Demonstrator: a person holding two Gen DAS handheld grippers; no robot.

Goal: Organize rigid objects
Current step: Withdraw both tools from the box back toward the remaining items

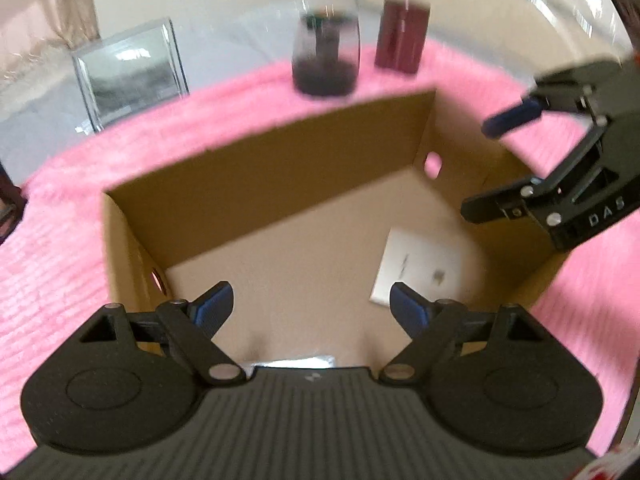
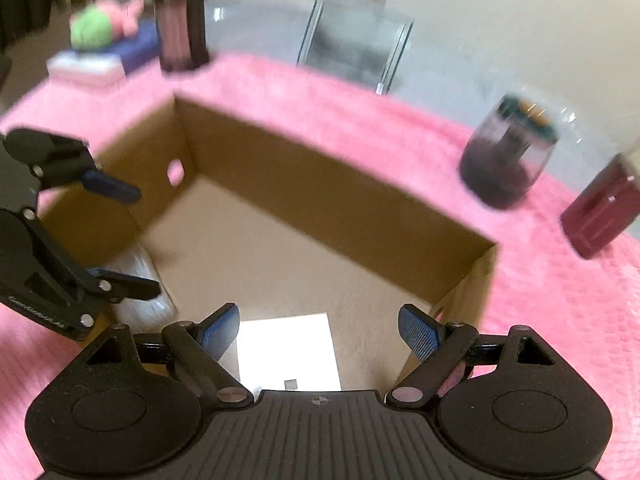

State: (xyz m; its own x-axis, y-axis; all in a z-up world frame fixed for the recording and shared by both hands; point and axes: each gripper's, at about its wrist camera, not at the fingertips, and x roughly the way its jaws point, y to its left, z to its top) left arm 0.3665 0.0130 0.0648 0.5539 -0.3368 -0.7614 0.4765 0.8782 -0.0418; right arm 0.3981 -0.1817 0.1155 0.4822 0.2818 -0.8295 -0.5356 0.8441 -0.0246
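Note:
An open cardboard box (image 1: 280, 168) (image 2: 332, 200) sits on a pink fuzzy cloth. On its floor lie a flat white box (image 1: 420, 268) (image 2: 288, 352) and a clear wrapped item (image 2: 140, 292). My left gripper (image 1: 311, 308) (image 2: 138, 242) hovers open over the box's near-left part, with nothing between its blue pads. My right gripper (image 2: 320, 330) (image 1: 492, 168) hangs open above the white box, also holding nothing. Beyond the box stand a dark glass jar (image 1: 325, 56) (image 2: 506, 156) and a maroon box (image 1: 402, 36) (image 2: 600, 216).
A clear acrylic container (image 1: 132, 76) (image 2: 356, 48) stands past the cloth on the glass tabletop. A tall dark bottle (image 2: 182, 16) stands at the cloth's far left corner. A green and pink plush toy (image 2: 104, 24) lies on stacked things behind it.

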